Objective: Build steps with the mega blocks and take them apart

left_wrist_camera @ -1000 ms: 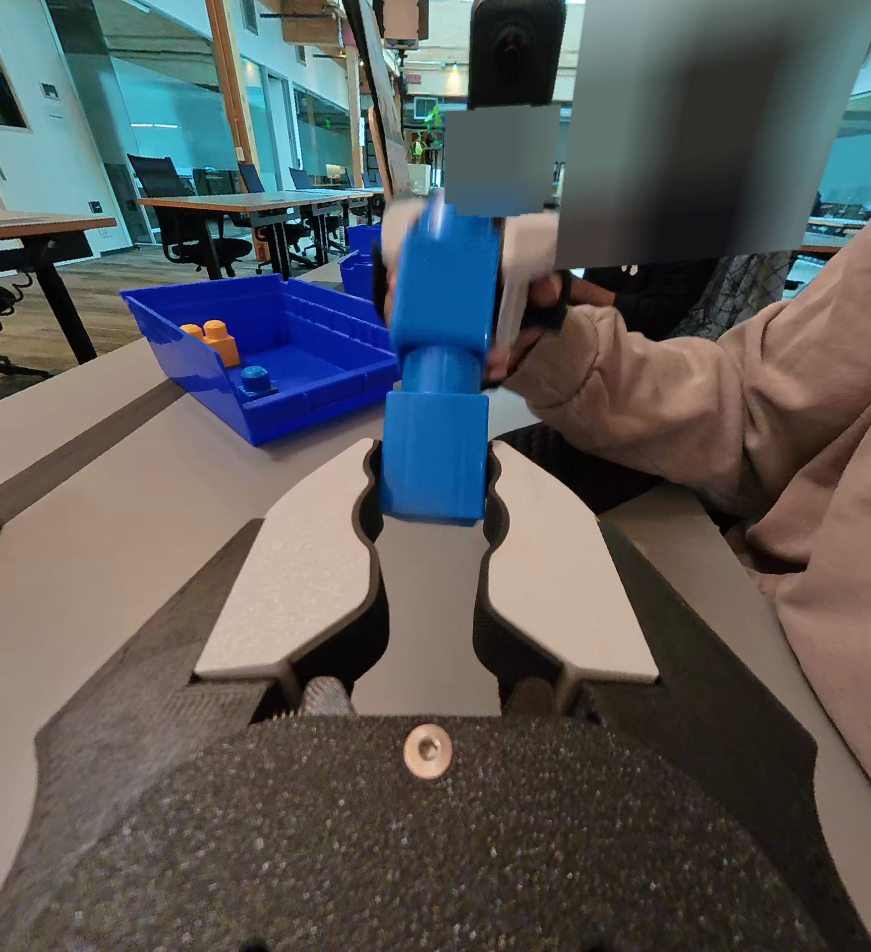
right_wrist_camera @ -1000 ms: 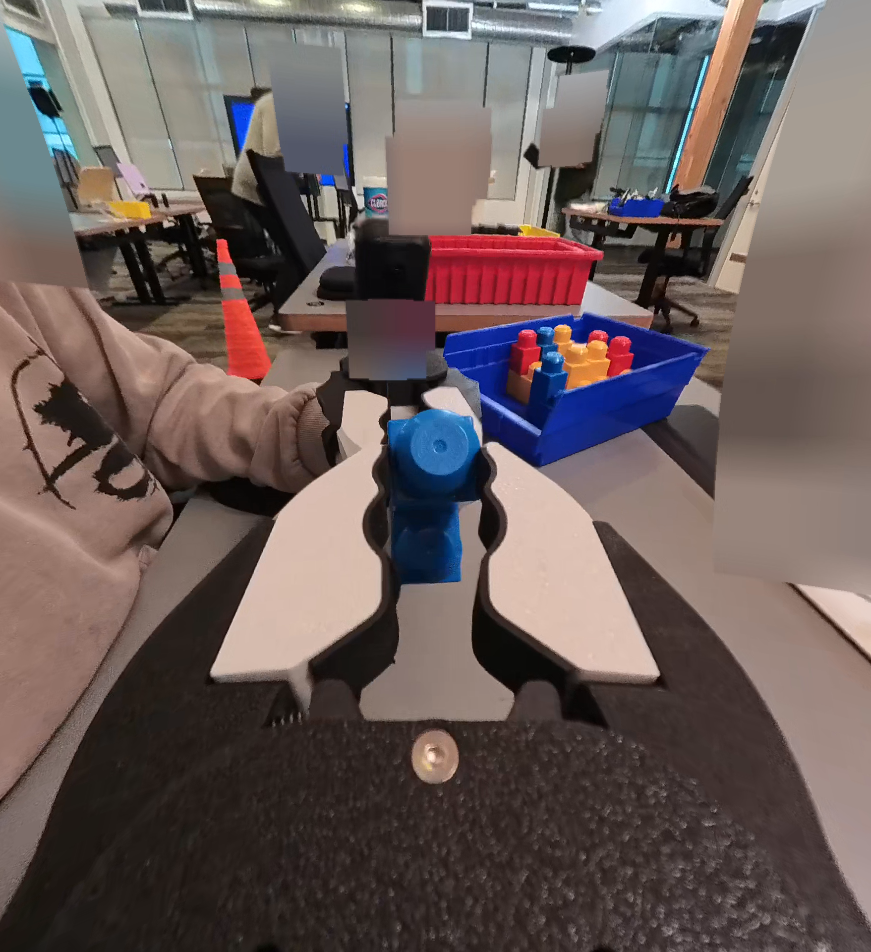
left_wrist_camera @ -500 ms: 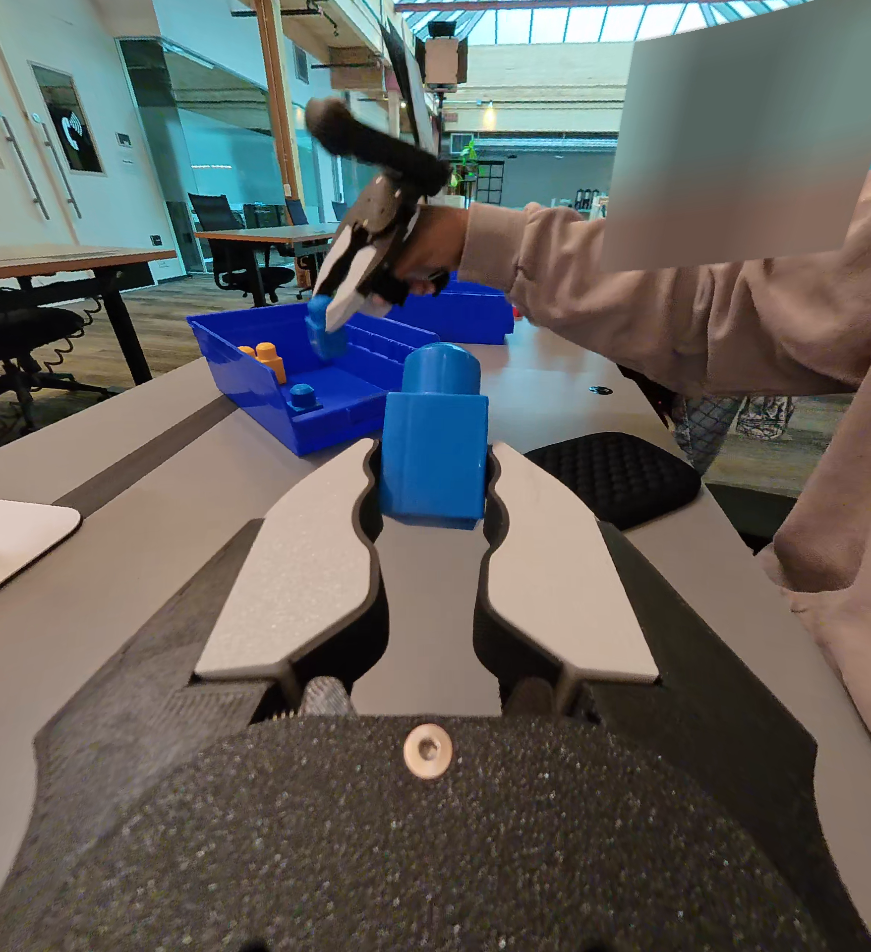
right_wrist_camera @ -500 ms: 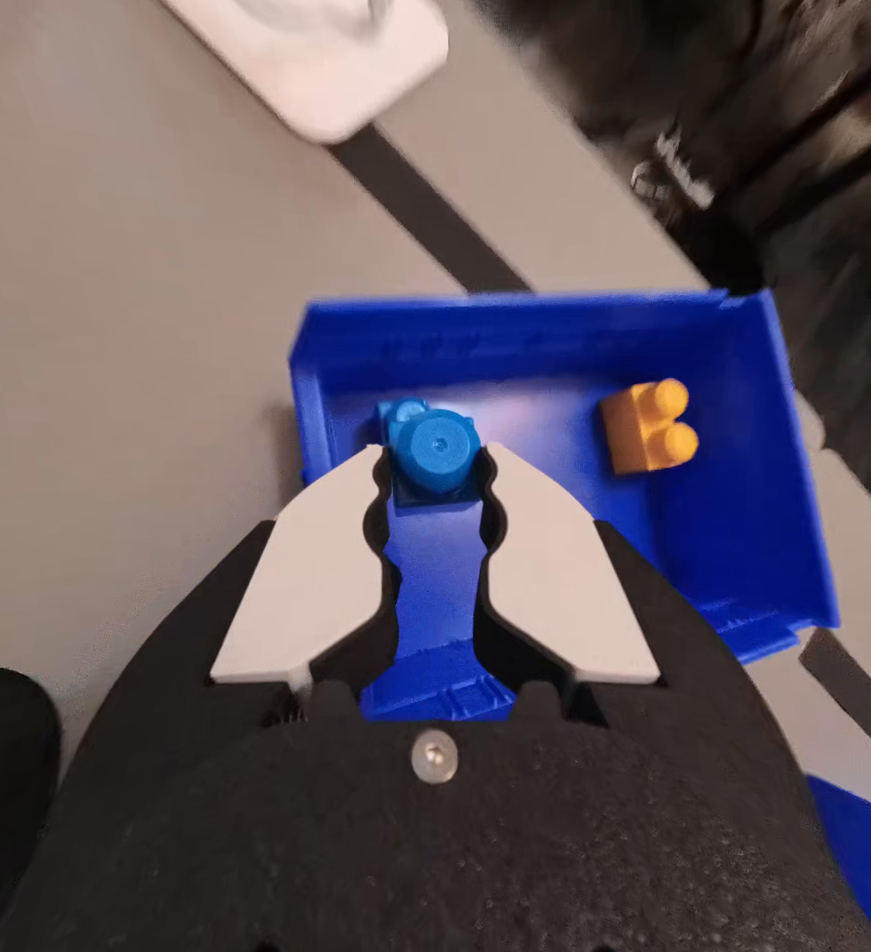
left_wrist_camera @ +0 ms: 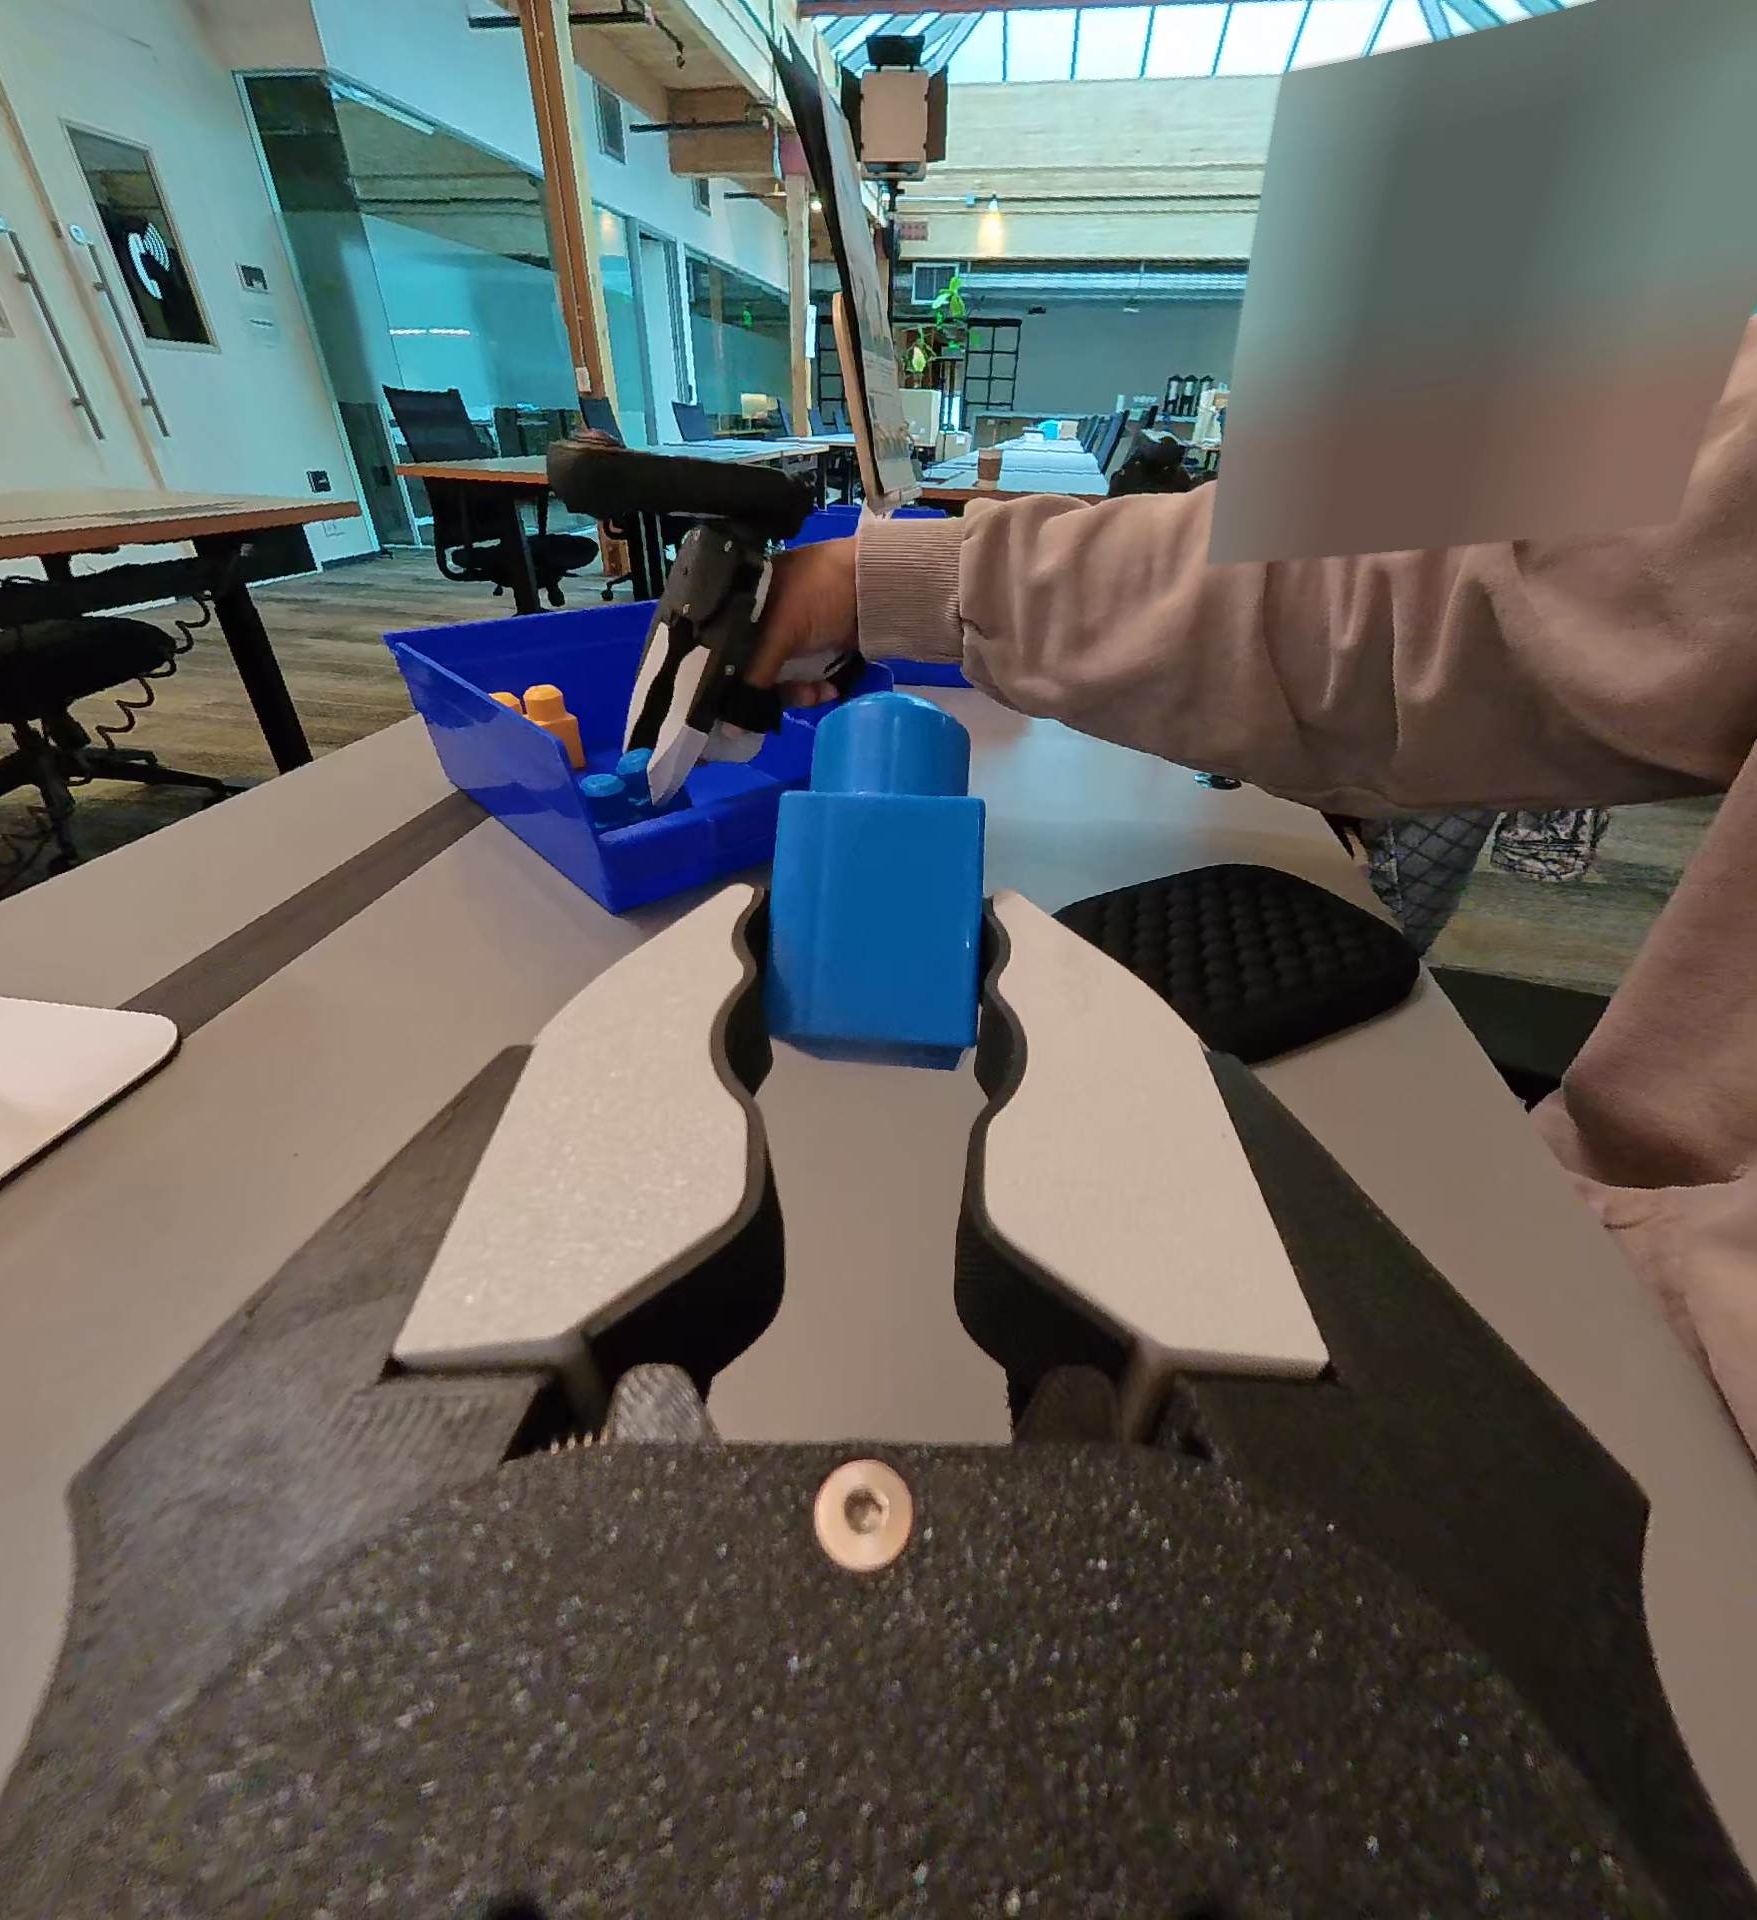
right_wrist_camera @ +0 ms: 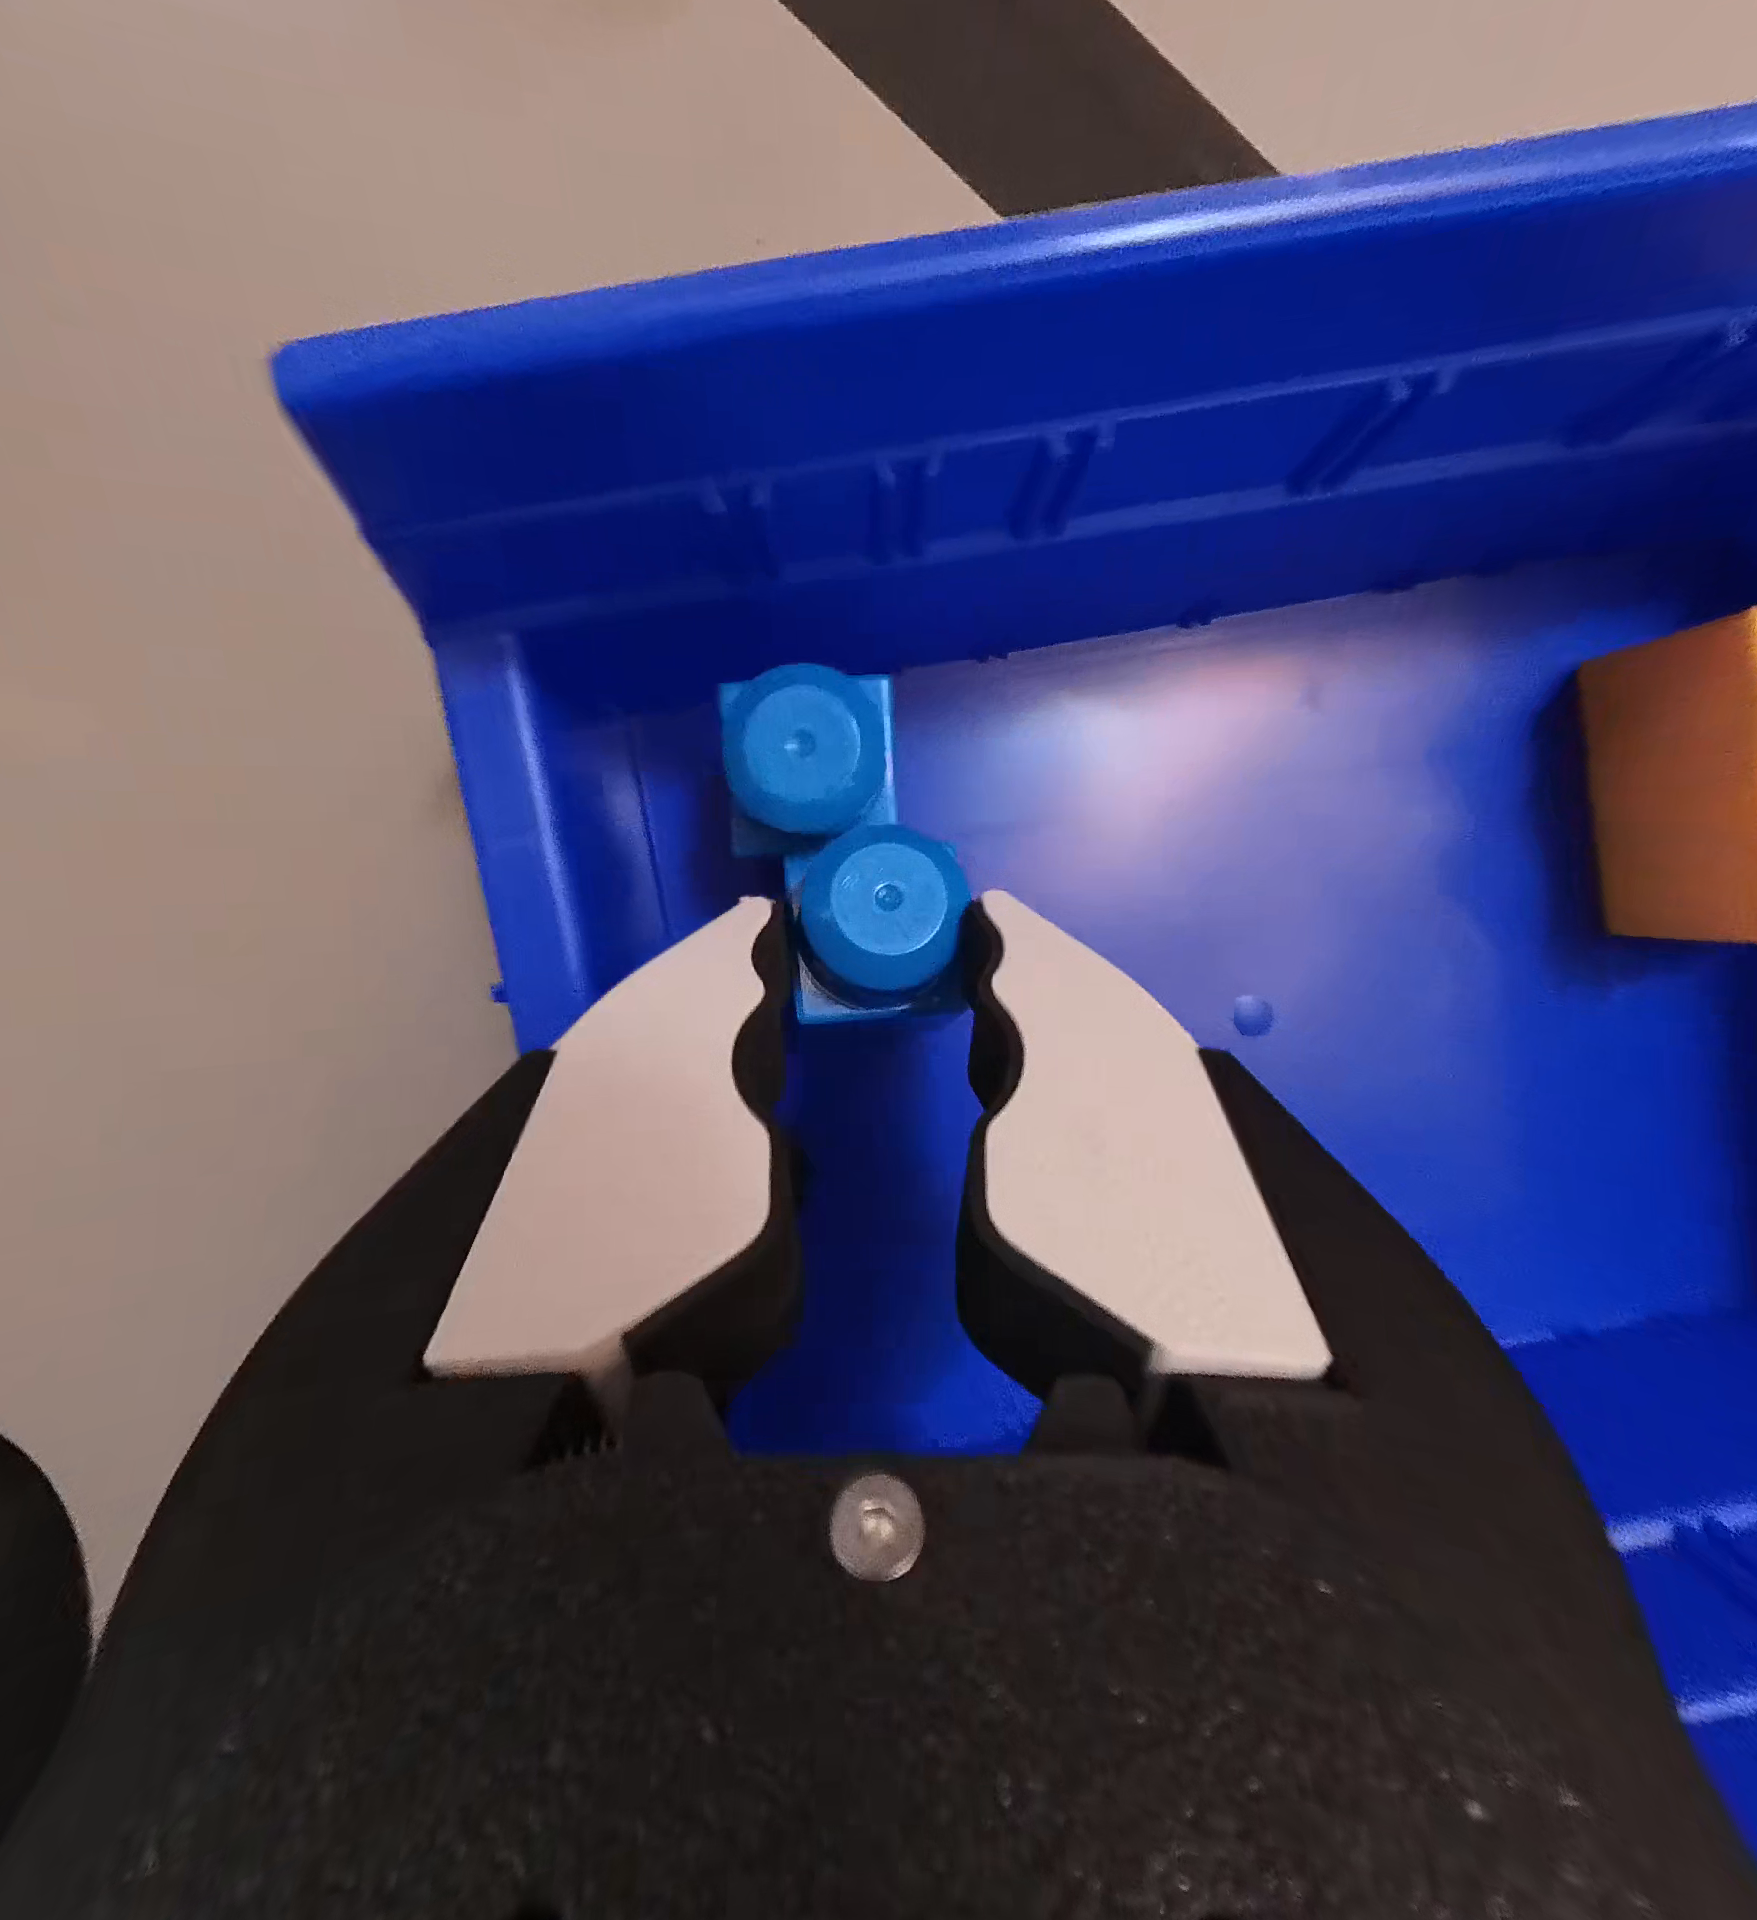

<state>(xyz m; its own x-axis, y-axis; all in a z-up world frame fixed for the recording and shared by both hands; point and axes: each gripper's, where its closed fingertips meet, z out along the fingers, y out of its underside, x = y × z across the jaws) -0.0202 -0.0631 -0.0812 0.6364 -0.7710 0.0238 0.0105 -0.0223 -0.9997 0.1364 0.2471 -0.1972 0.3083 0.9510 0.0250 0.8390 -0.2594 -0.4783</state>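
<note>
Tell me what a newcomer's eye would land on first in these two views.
First, the big blue block clamped upright between the left gripper fingers, dead centre of the left wrist view. Next, the right gripper, pointing down into the blue bin, shut on a second blue block beside a third blue block in the bin's corner. An orange block sits farther along the bin floor.

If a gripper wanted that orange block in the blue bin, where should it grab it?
Judging by its pose, grip the orange block across its flat side faces, coming straight down from above. It sits apart from the two blue blocks, leaving room for fingers, and the blue bin walls block a sideways approach.
</note>
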